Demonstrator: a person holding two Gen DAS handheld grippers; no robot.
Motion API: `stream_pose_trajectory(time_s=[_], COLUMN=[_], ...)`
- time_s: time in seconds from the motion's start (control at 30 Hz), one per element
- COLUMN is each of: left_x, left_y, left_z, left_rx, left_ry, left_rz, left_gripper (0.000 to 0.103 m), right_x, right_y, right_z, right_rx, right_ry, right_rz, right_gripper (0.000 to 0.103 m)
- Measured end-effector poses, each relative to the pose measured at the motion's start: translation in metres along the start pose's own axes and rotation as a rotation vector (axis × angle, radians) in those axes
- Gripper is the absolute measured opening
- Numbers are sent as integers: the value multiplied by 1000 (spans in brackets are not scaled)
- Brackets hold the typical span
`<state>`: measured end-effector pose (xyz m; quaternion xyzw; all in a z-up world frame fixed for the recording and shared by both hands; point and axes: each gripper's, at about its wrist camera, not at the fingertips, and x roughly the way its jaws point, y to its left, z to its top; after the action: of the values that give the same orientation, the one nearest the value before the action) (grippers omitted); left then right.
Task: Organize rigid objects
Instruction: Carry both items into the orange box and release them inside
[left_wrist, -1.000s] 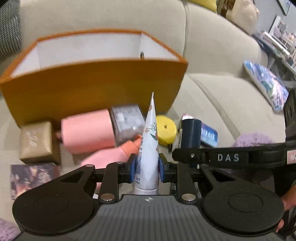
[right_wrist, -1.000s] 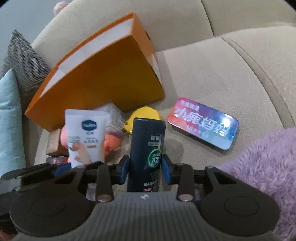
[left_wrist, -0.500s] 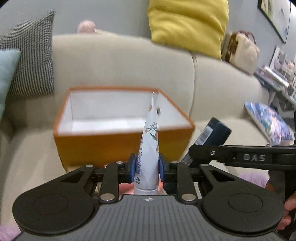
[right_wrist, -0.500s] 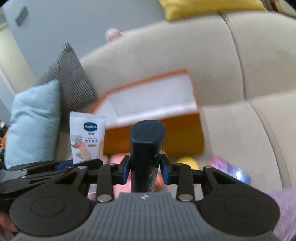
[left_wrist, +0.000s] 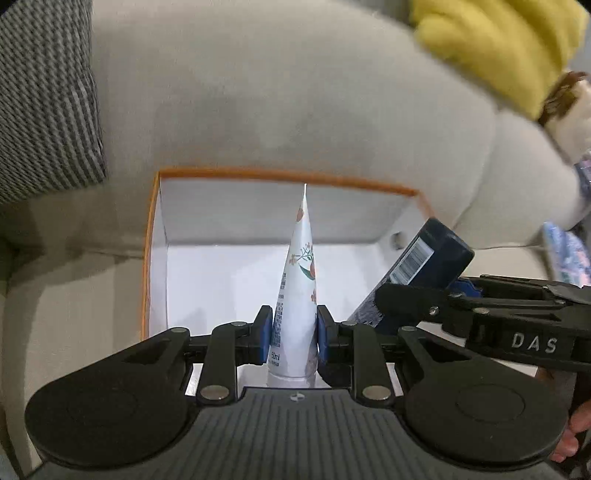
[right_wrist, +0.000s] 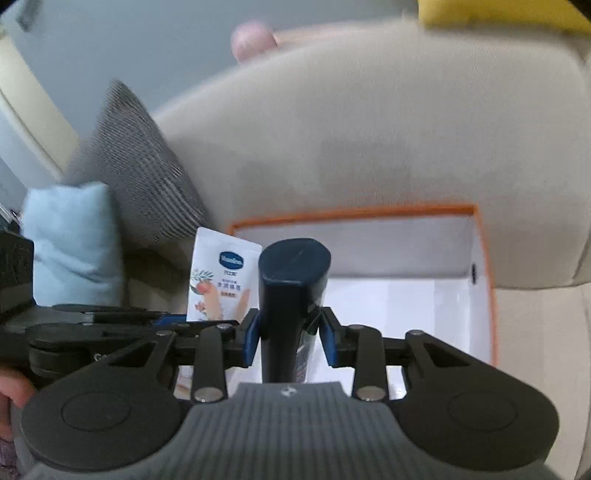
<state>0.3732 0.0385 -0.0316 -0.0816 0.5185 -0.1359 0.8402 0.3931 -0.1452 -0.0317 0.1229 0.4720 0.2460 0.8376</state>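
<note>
- Judged light and somewhat soft-walled: white hand-cream tube (left_wrist: 296, 291), likely to give under pressure, so best taken low near the cap end where the body is round and firm. Gripped there, between the blue pads of the left gripper (left_wrist: 294, 334), clenched on the tube.
- Looked like a flattened wedge tapering to a thin crimped seam at the top, printed with flowers, a blue oval logo and small text; stood upright in the left view, held above the near edge of the orange box (left_wrist: 147, 258).
- Judged stiffer, a little heavier and possibly slick-skinned: dark navy bottle (right_wrist: 291, 295). Best held across the middle of its flat-sided body. Grasped so by the right gripper (right_wrist: 290, 341), pads pressed against both sides.
- Appeared tall and oval in section, with a flat top and a barcode label on one face; leaned toward the box's right side in the left view.
- Seen open-topped, white inside with nothing visible on the exposed floor: the box, resting on the beige sofa (right_wrist: 369, 129) against its backrest.
- Neither item released yet; both poised over the box opening.
</note>
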Motion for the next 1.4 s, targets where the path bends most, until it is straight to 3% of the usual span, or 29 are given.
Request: stream_pose_trajectory(time_s=[0.2,0.5,0.6,0.73,0.93,1.07,1.23,1.4], left_x=[61,111,120,127,114,99,68,30], left_y=[13,6,-2,-5,-23,-31,-36,-18], left_z=[15,21,18,15,2,-4,-2,-10], left_rx=[-7,47,79,113,252,299,293,220], left_ry=[98,172,164,162,101,62,-17,-98], left_rz=[68,134,181,200,250,235,227,215], left_gripper=[27,28,28,38,38,38,43,45], right_x=[68,111,123,131,142,140,137,139], right_y=[-17,-45,-51,-47,-33,-29,-20,-16], right_z=[11,26,23,20,20,23,26,24], right_rx=[52,182,253,284,276,275,221,167], right_ry=[141,167,181,188,205,196,223,263], right_rz=[-18,59,76,62,57,65,43,14], right_gripper=[35,36,35,35,39,41,41,41])
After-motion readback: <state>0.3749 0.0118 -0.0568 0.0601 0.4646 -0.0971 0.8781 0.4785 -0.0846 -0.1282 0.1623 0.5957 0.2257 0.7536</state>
